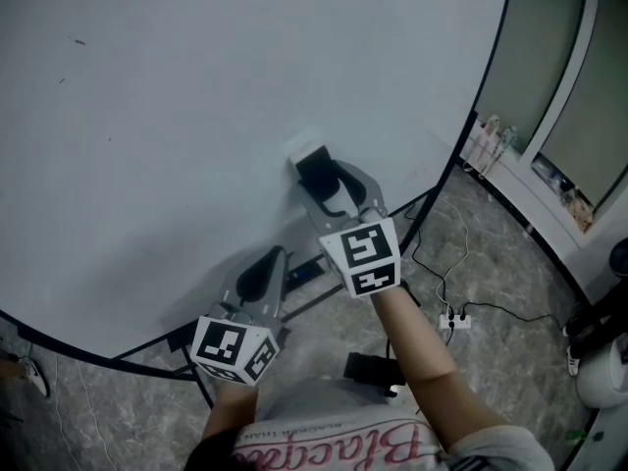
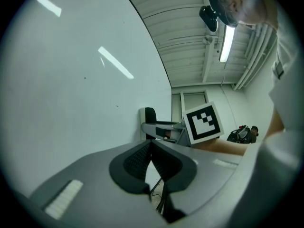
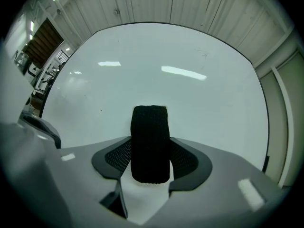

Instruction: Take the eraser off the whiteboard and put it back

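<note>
White board (image 1: 196, 116) is filling most of the head view, standing over a mottled grey floor (image 1: 491, 263). Low on the board, the right gripper (image 1: 319, 172) is pinching the black eraser (image 1: 316, 168), whose pale edge is lying against the board face. The left gripper (image 1: 261, 273) is hanging lower and nearer the person, close to the board's bottom rim and apart from the eraser. Cables (image 1: 432, 263) are trailing across the floor to a power strip (image 1: 456, 319).

In the left gripper view, that gripper's jaws are pressed together at the tips, with nothing between them – only floor showing through the gap behind. Past them the right gripper (image 2: 153, 125) is reaching to the board (image 2: 71, 80), its marker cube (image 2: 204, 122) facing the camera and the eraser (image 2: 149, 114) sitting at the board's surface.

In the right gripper view, the eraser (image 3: 150, 144) is standing upright between the two ribbed pads (image 3: 116, 158), both jaws closing on its sides – the black body is rising above them. The board (image 3: 166, 80) is spreading behind it, carrying reflections of ceiling lights.
</note>
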### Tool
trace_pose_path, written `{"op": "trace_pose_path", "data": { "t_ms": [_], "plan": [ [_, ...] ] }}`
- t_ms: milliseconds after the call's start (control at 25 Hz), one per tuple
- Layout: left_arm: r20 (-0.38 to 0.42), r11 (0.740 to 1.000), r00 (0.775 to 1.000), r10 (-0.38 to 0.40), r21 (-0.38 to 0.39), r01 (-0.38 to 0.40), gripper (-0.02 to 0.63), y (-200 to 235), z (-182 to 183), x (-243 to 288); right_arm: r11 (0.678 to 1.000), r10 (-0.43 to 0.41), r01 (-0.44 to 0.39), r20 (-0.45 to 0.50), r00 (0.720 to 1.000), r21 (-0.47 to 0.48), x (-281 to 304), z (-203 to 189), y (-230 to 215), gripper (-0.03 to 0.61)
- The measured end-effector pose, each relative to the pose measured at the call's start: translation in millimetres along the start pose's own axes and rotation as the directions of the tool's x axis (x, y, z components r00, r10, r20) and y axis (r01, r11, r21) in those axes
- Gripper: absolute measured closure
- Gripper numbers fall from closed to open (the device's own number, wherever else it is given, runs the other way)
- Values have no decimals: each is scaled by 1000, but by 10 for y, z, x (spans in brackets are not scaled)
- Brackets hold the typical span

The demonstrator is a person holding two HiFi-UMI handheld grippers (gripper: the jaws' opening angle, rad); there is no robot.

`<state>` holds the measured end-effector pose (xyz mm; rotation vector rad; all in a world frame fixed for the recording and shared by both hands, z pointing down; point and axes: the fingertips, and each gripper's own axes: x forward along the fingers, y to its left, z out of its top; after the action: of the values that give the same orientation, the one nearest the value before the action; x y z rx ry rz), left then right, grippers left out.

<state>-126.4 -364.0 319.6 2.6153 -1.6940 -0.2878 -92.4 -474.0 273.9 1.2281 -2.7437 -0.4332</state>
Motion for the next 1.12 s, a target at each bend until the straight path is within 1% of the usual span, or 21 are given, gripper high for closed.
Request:
{"op": "trace_pose_path", "data": {
  "t_ms": [40,160,240,440,480,560,640,720,760,880,1120],
  "plan": [
    [-1,1000,1000,-1,1,1,614,-3,-2,0,1000,3,-3,8,1000,-4,6,2,8,341],
    [-3,1000,1000,-2,2,2,614,-4,-10,-7,1000,24,-24,36,999,5,-6,6,37,314],
    [-2,1000,1000,-1,0,1,614,-1,-4,-16,999,34,-35,49,998,11,-54,2,55,314],
    [0,1000,1000,-6,-8,6,614,-13,-21,-17,1000,5,-5,21,1000,24,-259,-90,52,316],
    [0,1000,1000,-10,-10,10,614,-22,-28,-13,1000,-4,3,14,1000,28,-315,-111,55,338],
    [-1,1000,1000,-17,-14,17,614,-42,-40,-3,999,-9,9,10,1000,40,-438,-140,86,421],
    [-3,1000,1000,-25,-17,25,614,-61,-49,8,998,-7,7,9,1000,55,-569,-159,138,479],
    [-4,999,999,-33,-19,33,614,-80,-60,19,996,-5,5,4,1000,84,-697,-182,175,550],
    [-5,999,999,-36,-21,36,614,-87,-64,23,995,1,-2,11,1000,104,-745,-182,192,575],
    [-5,999,999,-44,-27,44,614,-100,-72,35,989,29,-31,20,999,142,-836,-185,254,575],
    [-1,998,998,-58,-29,57,614,-124,-73,57,995,31,-31,5,1000,98,-1017,-229,391,578]
  ]
}}
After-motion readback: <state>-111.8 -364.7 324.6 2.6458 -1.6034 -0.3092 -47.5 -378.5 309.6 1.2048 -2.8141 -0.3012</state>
